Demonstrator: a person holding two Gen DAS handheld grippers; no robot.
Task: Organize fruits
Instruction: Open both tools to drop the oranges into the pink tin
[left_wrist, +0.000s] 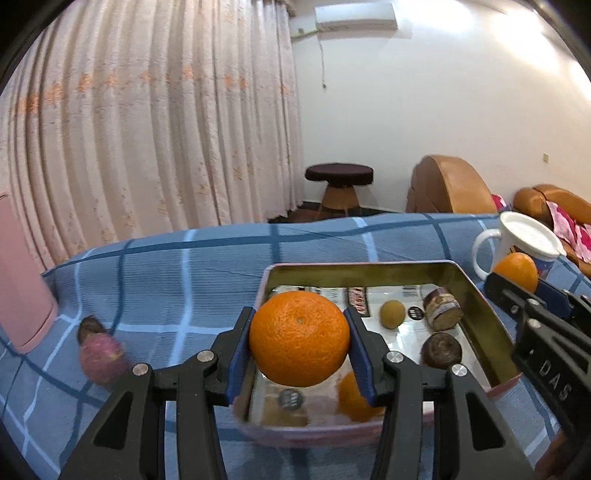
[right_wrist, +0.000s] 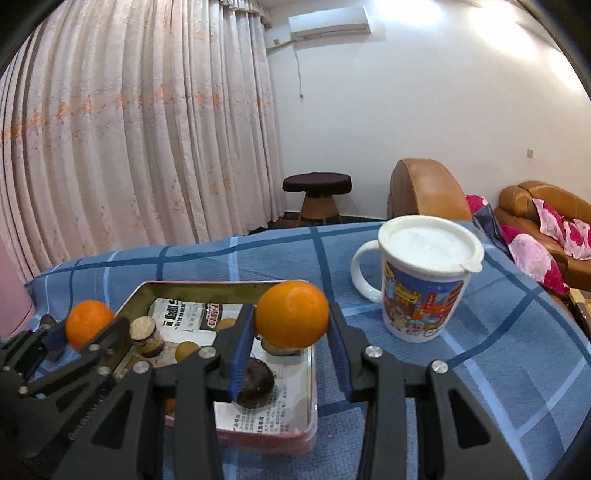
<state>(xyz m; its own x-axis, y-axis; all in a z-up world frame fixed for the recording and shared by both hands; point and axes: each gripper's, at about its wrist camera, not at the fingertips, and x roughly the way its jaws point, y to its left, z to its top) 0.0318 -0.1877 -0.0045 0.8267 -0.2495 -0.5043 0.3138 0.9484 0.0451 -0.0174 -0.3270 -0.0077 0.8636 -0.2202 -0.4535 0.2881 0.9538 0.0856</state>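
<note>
Oranges (left_wrist: 299, 338) clamped between both grippers' (left_wrist: 299, 343) pads, seemingly.

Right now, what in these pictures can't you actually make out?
- Left wrist view: a third orange in the tin, mostly hidden behind the left gripper and its orange.
- Left wrist view: reddish fruit on the cloth, blurred.
- Right wrist view: mug contents, hidden by its lid.
</note>
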